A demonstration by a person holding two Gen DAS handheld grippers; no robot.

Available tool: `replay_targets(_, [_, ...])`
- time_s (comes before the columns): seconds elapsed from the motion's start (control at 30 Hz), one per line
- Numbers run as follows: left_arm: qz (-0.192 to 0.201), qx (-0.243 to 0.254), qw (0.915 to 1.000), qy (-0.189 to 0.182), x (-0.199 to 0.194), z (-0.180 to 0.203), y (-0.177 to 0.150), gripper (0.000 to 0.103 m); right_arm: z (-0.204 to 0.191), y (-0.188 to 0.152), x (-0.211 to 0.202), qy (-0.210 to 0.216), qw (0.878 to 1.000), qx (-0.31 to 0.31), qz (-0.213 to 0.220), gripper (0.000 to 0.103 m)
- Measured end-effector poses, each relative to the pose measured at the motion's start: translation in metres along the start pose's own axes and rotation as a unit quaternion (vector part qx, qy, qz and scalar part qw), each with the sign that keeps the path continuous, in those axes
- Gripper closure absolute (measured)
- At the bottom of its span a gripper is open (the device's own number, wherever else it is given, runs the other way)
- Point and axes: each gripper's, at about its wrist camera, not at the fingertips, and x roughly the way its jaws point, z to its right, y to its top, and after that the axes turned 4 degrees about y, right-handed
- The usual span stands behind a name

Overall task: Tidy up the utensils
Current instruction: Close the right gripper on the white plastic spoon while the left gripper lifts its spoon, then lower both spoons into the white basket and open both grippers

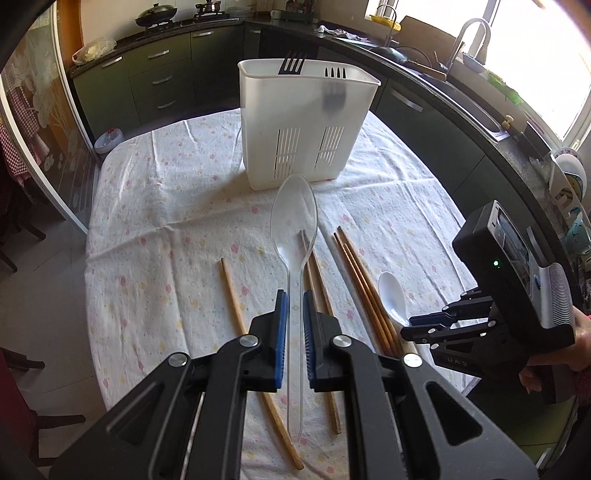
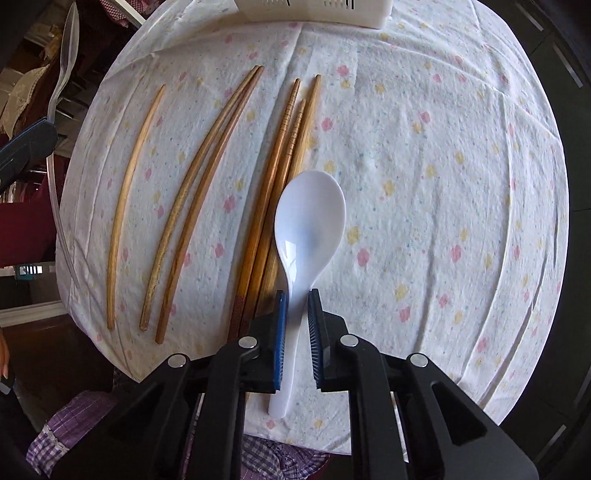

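Note:
My left gripper [image 1: 294,299] is shut on the handle of a clear plastic spoon [image 1: 295,218] and holds it above the table, bowl pointing toward the white slotted utensil holder [image 1: 303,122], which has a black fork [image 1: 293,62] in it. My right gripper [image 2: 296,299] straddles the handle of a white plastic spoon [image 2: 308,214] lying on the cloth; the jaws stand a little apart from the handle. The right gripper also shows in the left wrist view [image 1: 413,326], low over the white spoon [image 1: 392,291]. Several wooden chopsticks [image 2: 207,192] lie left of that spoon.
The round table has a white floral cloth [image 2: 443,166]. The holder's base [image 2: 314,9] is at the far edge in the right wrist view. Dark kitchen cabinets [image 1: 162,77] and a sink counter [image 1: 461,88] ring the table. A chair [image 1: 22,369] stands at the left.

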Motion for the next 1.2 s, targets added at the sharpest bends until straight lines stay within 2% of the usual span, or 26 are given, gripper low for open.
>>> replay_targets(0.1, [0.013, 0.006, 0.9999, 0.000, -0.006, 0.001, 0.000, 0.094, 0.008, -0.004, -0.012, 0.026, 0.999, 0.007, 0.024, 0.093])
replay_targets(0.23, [0.036, 0.002, 0.9992, -0.019, -0.018, 0.000, 0.005, 0.094, 0.015, -0.018, -0.037, 0.074, 0.993, 0.018, 0.089, 0.093])
replay_targets(0.33, [0.076, 0.003, 0.9966, -0.033, -0.034, 0.002, 0.017, 0.094, 0.022, -0.032, -0.055, 0.120, 0.981, 0.025, 0.149, 0.093])
replay_targets(0.43, [0.132, -0.009, 0.9897, -0.055, -0.052, 0.001, 0.040, 0.094, 0.030, -0.045, -0.071, 0.156, 0.966, 0.034, 0.204, 0.093])
replay_targets(0.53, [0.205, -0.027, 0.9753, -0.077, -0.069, -0.001, 0.070, 0.094, 0.038, -0.054, -0.084, 0.172, 0.952, 0.042, 0.248, 0.093])
replay_targets(0.63, [0.299, -0.028, 0.9502, -0.082, -0.079, -0.001, 0.099, 0.094, 0.047, -0.060, -0.090, 0.193, 0.943, 0.051, 0.267, 0.093])
replay_targets(0.7, [0.347, -0.040, 0.9342, -0.072, -0.079, -0.004, 0.115, 0.094, 0.050, -0.062, -0.093, 0.195, 0.939, 0.055, 0.277, 0.093])
replay_targets(0.8, [0.381, -0.056, 0.9206, -0.063, -0.066, -0.008, 0.137, 0.094, 0.060, -0.070, -0.098, 0.204, 0.934, 0.061, 0.287, 0.093])
replay_targets(0.9, [0.408, -0.055, 0.9107, -0.034, -0.049, -0.008, 0.149, 0.094, 0.067, -0.078, -0.103, 0.207, 0.930, 0.065, 0.295, 0.093])
replay_targets(1.0, [0.423, -0.050, 0.9045, -0.011, -0.033, -0.007, 0.157, 0.094, 0.071, -0.085, -0.108, 0.204, 0.928, 0.065, 0.304, 0.093])
replay_targets(1.03, [0.422, -0.051, 0.9049, -0.010, -0.029, -0.007, 0.158, 0.094, 0.072, -0.085, -0.109, 0.202, 0.928, 0.065, 0.307, 0.093])
replay_targets(1.2, [0.399, -0.050, 0.9155, -0.004, -0.004, -0.005, 0.157, 0.094, 0.070, -0.086, -0.117, 0.197, 0.924, 0.060, 0.321, 0.093])
